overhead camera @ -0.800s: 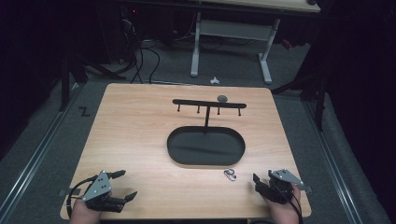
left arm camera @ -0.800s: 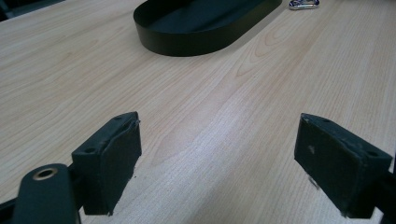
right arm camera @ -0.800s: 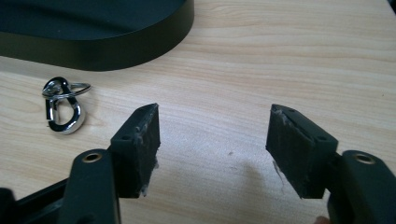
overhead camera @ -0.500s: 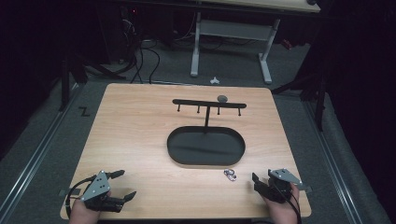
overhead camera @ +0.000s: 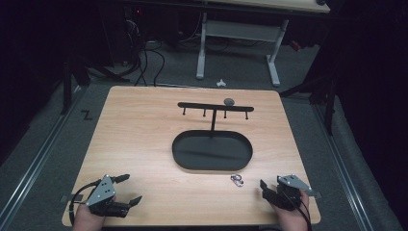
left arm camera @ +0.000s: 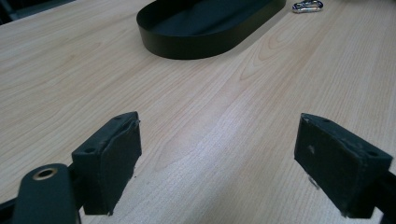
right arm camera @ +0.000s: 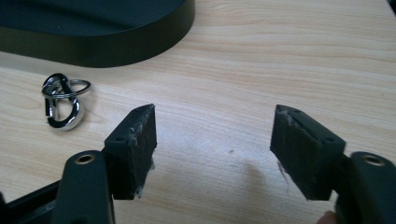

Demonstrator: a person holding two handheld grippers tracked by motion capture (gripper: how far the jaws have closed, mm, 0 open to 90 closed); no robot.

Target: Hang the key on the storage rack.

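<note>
The right hand-held gripper (right arm camera: 212,149), jaws spread and empty, sits near the small keyring (right arm camera: 63,100) lying flat on the surface (overhead camera: 144,139); closing carelessly could skid it away.

Table (overhead camera: 139,144): light wood-grain top, rounded corners, standing on grey floor.

On it, directly:
- Black oval tray (overhead camera: 212,165), low wall, lying centre, slightly toward the near edge. A thin post rises from its far side and carries a horizontal bar with short pegs hanging down.
- Small grey round object (overhead camera: 229,101), at the far edge near the bar; cannot tell whether it rests on the table or on the bar.
- Metal key ring with clip (right arm camera: 63,100), flat on the wood just beside the tray's near right wall, not touching it.
</note>
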